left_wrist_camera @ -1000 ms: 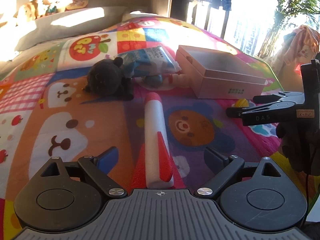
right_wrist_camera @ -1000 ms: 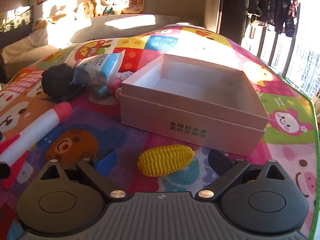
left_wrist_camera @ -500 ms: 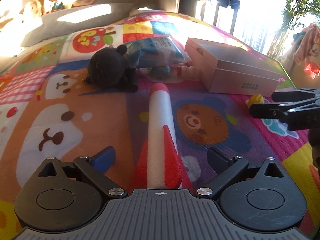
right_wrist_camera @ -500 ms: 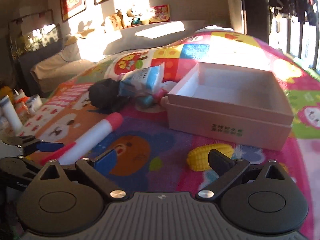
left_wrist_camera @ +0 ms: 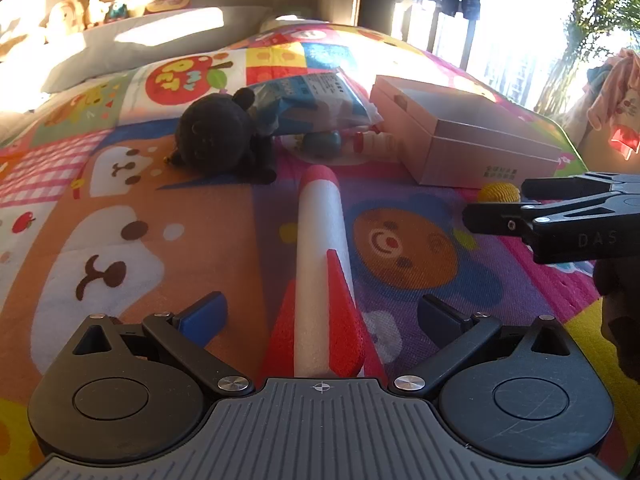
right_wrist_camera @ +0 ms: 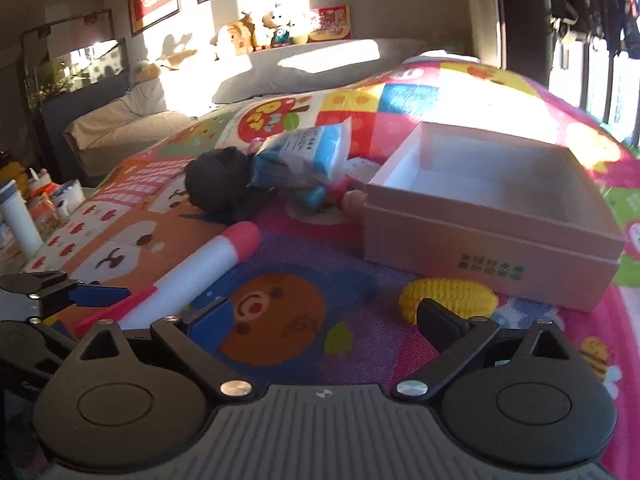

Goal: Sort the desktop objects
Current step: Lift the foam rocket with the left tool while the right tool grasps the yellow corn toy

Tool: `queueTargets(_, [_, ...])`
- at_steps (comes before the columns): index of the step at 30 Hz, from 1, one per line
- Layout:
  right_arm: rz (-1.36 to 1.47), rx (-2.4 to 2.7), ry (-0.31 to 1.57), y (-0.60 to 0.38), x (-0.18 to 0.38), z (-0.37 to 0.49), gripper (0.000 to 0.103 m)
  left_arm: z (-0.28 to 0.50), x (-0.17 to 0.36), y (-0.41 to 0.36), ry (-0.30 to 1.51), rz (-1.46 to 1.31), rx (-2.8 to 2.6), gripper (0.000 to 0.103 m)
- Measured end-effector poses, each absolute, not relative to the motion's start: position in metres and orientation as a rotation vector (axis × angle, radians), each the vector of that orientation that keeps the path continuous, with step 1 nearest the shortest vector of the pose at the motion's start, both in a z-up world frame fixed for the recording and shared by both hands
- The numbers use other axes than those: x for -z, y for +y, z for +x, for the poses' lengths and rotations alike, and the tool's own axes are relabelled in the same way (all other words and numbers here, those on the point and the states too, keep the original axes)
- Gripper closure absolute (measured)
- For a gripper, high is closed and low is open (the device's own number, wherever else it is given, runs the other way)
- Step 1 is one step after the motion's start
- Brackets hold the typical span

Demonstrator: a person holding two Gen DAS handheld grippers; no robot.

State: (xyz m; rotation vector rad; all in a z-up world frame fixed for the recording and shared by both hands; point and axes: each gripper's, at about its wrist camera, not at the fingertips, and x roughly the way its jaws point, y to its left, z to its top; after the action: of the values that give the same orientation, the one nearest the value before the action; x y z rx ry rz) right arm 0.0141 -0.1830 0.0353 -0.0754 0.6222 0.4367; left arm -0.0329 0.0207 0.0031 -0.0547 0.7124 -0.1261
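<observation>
A white foam rocket with red nose and fins [left_wrist_camera: 320, 264] lies on the colourful play mat, its tail between the open fingers of my left gripper [left_wrist_camera: 320, 316]. It also shows in the right wrist view [right_wrist_camera: 192, 276]. My right gripper [right_wrist_camera: 326, 320] is open and empty above the mat, with a yellow toy corn [right_wrist_camera: 448, 300] just beyond its right finger. An open pink box [right_wrist_camera: 488, 216] stands behind the corn. A black plush toy [left_wrist_camera: 224, 140], a blue packet [left_wrist_camera: 316, 104] and small toys lie left of the box.
The mat [left_wrist_camera: 120, 200] covers the floor. A grey sofa with cushions [right_wrist_camera: 120, 132] and stuffed toys stands at the back. Bottles and cups [right_wrist_camera: 24, 216] stand at the far left. A window and plant [left_wrist_camera: 580, 20] are on the right.
My left gripper has moved forward so that the rocket's tail lies between its fingers. My right gripper has drawn back and turned left; the corn now lies by its right finger.
</observation>
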Motion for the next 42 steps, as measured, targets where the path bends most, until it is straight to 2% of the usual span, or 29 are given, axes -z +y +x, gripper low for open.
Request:
queueTargets(4, [-0.167,-0.286,0.602,-0.19,-0.031,0.025,0.005,-0.033,-0.003,0.021,0.713,-0.053,0.127,0.0])
queueTargets(9, [-0.112,-0.257,0.681,-0.208,-0.02,0.052,0.005,-0.034,-0.003,0.021,0.71,-0.061,0.129,0.0])
queueTargets(11, [-0.094,-0.244,0.708,-0.211,-0.015,0.059,0.009,-0.034,-0.003,0.022,0.709,-0.064,0.129,0.0])
queueTargets(12, [-0.085,-0.245,0.727,-0.212,-0.013,0.06,0.018,-0.034,-0.003,0.022,0.707,-0.068,0.129,0.0])
queueTargets(14, [-0.091,-0.236,0.721,-0.212,-0.013,0.057,0.028,-0.034,-0.004,0.023,0.706,-0.072,0.127,0.0])
queueTargets(15, [-0.096,-0.234,0.72,-0.213,-0.014,0.054,0.036,-0.034,-0.004,0.023,0.705,-0.069,0.117,0.0])
queueTargets(19, [-0.091,-0.231,0.732,-0.218,-0.018,0.04,0.036,-0.033,-0.014,0.018,0.681,-0.05,0.134,0.001])
queueTargets(21, [-0.092,-0.236,0.729,-0.222,-0.023,0.029,0.036,-0.028,-0.018,0.012,0.682,-0.028,0.139,0.009])
queueTargets(22, [-0.089,-0.238,0.73,-0.224,-0.025,0.025,0.036,-0.024,-0.019,0.008,0.69,-0.01,0.141,0.022])
queueTargets(23, [-0.083,-0.241,0.733,-0.226,-0.028,0.021,0.036,-0.019,-0.019,0.004,0.704,0.005,0.138,0.029])
queueTargets(25, [-0.075,-0.246,0.738,-0.23,-0.032,0.013,0.036,-0.01,-0.015,-0.001,0.731,0.028,0.105,0.029])
queueTargets(28, [-0.074,-0.261,0.732,-0.232,-0.039,-0.001,0.036,-0.005,-0.01,-0.004,0.744,0.053,0.097,0.035])
queueTargets(30, [-0.082,-0.28,0.721,-0.233,-0.044,-0.012,0.036,-0.008,-0.01,-0.006,0.737,0.069,0.102,0.045])
queueTargets(32, [-0.091,-0.294,0.711,-0.234,-0.049,-0.021,0.036,-0.012,-0.012,-0.007,0.731,0.083,0.1,0.067])
queueTargets(38, [-0.133,-0.344,0.694,-0.228,-0.058,-0.046,0.036,-0.044,-0.029,-0.016,0.691,0.094,0.184,0.068])
queueTargets(42, [-0.171,-0.339,0.633,-0.232,-0.075,-0.062,0.036,-0.05,-0.064,-0.032,0.588,0.087,0.272,0.068])
